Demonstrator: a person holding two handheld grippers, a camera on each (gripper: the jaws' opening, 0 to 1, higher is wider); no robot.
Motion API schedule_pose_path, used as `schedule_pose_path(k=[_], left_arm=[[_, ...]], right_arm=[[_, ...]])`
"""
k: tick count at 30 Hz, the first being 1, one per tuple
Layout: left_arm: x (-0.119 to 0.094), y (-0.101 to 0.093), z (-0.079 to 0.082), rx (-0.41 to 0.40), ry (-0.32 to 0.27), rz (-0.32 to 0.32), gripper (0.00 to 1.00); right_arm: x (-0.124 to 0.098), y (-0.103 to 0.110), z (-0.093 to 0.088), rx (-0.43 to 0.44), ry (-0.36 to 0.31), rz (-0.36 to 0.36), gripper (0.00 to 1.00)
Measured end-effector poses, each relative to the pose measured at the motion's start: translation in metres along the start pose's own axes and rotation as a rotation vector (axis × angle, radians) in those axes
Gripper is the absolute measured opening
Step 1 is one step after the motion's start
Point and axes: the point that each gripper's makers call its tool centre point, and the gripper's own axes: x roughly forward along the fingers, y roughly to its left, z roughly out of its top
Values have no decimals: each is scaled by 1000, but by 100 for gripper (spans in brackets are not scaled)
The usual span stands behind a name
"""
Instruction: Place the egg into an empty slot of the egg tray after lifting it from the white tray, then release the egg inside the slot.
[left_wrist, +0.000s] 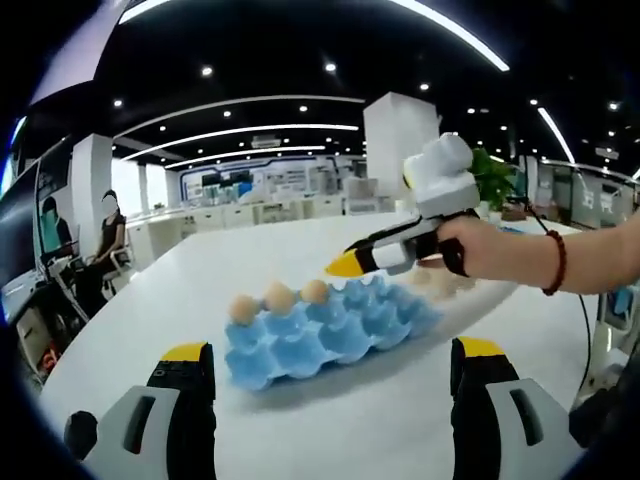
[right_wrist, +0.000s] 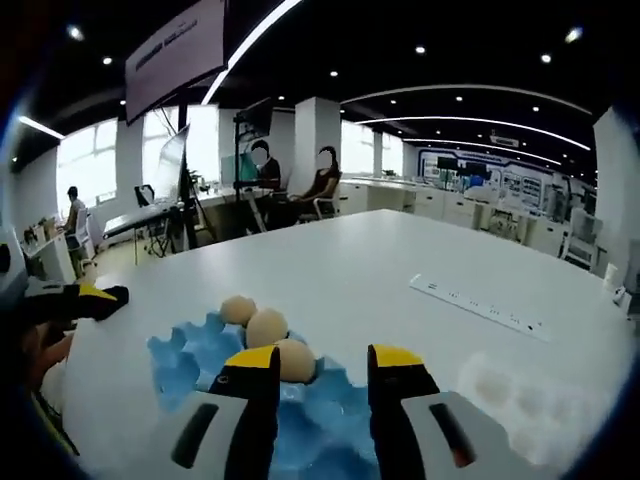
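A blue egg tray (left_wrist: 340, 328) lies on the white table, with three eggs (left_wrist: 280, 296) in a row along its far left edge. My left gripper (left_wrist: 331, 352) stands wide open in front of the tray with nothing between its jaws. A hand holds my right gripper (left_wrist: 345, 265) just above the tray's far side, beside the third egg (left_wrist: 314, 291). In the right gripper view, the right gripper (right_wrist: 322, 362) is open over the blue tray (right_wrist: 190, 365), and the nearest egg (right_wrist: 297, 360) rests in a slot just past its tips. A blurred white tray (right_wrist: 515, 388) lies at the lower right.
A long white power strip (right_wrist: 478, 304) lies on the table to the right. The left gripper's yellow tip (right_wrist: 100, 296) shows at the left edge. People sit at desks beyond the table's far edge. Bare table surrounds the trays.
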Motion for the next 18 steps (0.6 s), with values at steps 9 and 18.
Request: schedule_pose_path(k=[9, 18], left_arm=[[2, 8, -3, -17, 3, 15, 100], [6, -1, -2, -19, -4, -7, 100]], right_arm=[[-46, -46, -9, 12, -10, -111, 36], [-87, -95, -20, 48, -18, -227, 36]])
